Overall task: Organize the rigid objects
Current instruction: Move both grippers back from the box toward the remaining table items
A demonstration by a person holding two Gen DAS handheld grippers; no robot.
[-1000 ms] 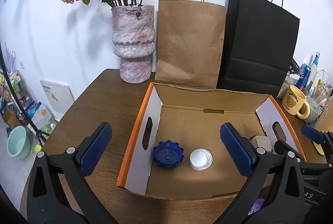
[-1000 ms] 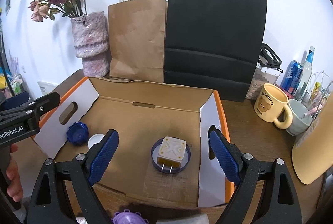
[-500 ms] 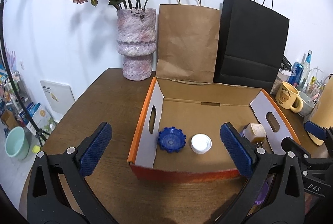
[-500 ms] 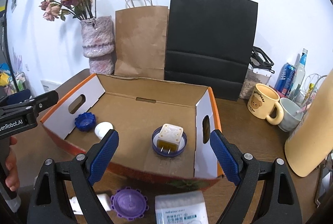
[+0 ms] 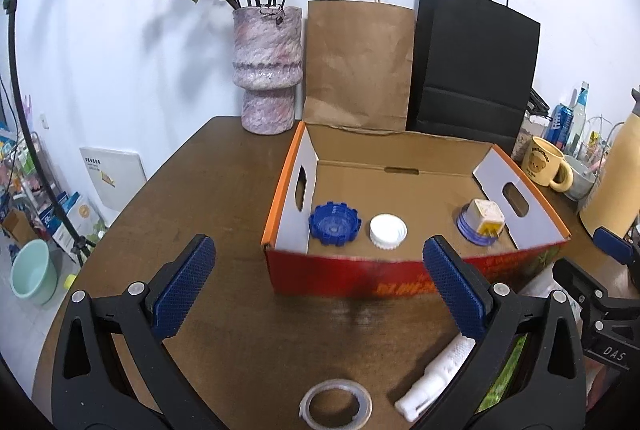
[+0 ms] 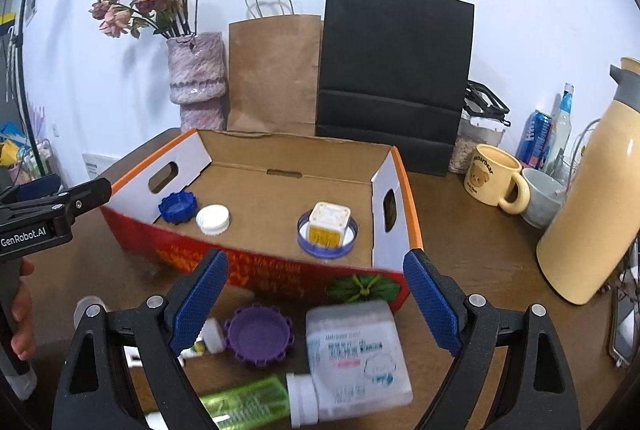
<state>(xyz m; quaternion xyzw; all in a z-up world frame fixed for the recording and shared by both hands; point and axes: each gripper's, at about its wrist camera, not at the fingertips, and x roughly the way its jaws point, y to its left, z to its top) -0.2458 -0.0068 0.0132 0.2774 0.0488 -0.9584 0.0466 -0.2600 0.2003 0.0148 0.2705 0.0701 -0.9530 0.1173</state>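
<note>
An open cardboard box [image 5: 400,282] [image 6: 280,274] with orange rims sits mid-table. Inside lie a blue toothed cap [image 5: 334,223] [image 6: 177,207], a white cap [image 5: 387,231] [image 6: 213,219] and a cream charger cube [image 5: 486,221] [image 6: 329,222] resting on a purple lid [image 6: 320,249]. In front of the box lie a tape ring [image 5: 335,405], a white tube [image 5: 436,378], a purple toothed cap [image 6: 258,334], a clear plastic box [image 6: 356,346] and a green bottle [image 6: 248,404]. My left gripper [image 5: 320,294] and right gripper [image 6: 316,306] are both open, empty, short of the box's front wall.
Behind the box stand a flower vase [image 5: 267,70], a brown paper bag [image 5: 356,66] and a black bag [image 5: 472,70]. At the right are a yellow bear mug [image 6: 494,179], a grey cup [image 6: 542,196], a cream thermos [image 6: 592,206] and cans. A person's hand [image 6: 20,314] holds the left gripper.
Both grippers have drawn back from over the box toward the table's near side. The box's red front wall and the loose objects before it have come into view. Jaws unchanged.
</note>
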